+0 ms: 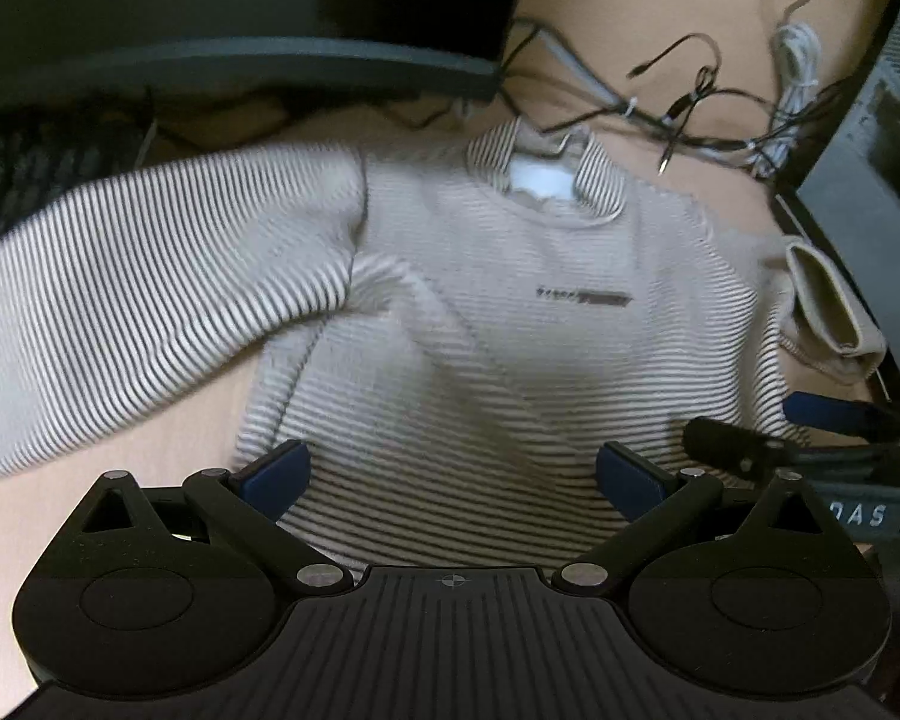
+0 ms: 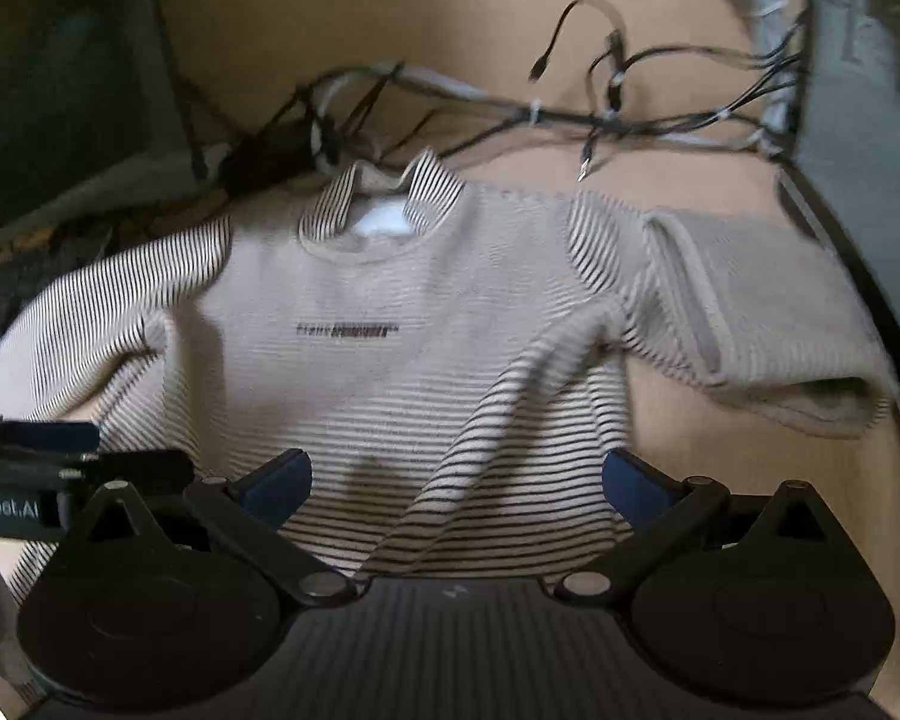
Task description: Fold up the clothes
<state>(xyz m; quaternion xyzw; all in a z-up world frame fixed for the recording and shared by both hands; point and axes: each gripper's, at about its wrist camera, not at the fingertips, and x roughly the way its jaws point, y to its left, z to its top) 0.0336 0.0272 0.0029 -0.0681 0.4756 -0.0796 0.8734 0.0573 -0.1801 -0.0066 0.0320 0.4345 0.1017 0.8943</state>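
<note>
A beige sweater (image 1: 480,324) with thin dark stripes lies face up on the tan table, collar (image 1: 546,174) at the far side. In the right wrist view the same sweater (image 2: 390,330) fills the middle. Its left sleeve (image 1: 150,288) spreads out to the left. The right sleeve (image 2: 762,312) is folded back, cuff inside out. My left gripper (image 1: 453,477) hovers open over the lower hem, nothing between its blue pads. My right gripper (image 2: 456,486) is open too, above the hem. The other gripper shows at the right edge (image 1: 810,438) and at the left edge (image 2: 60,456).
A tangle of black and white cables (image 2: 570,114) lies on the table beyond the collar. A dark monitor base (image 1: 240,66) and a keyboard (image 1: 42,174) sit at the far left. A dark case or frame (image 2: 858,120) borders the right side.
</note>
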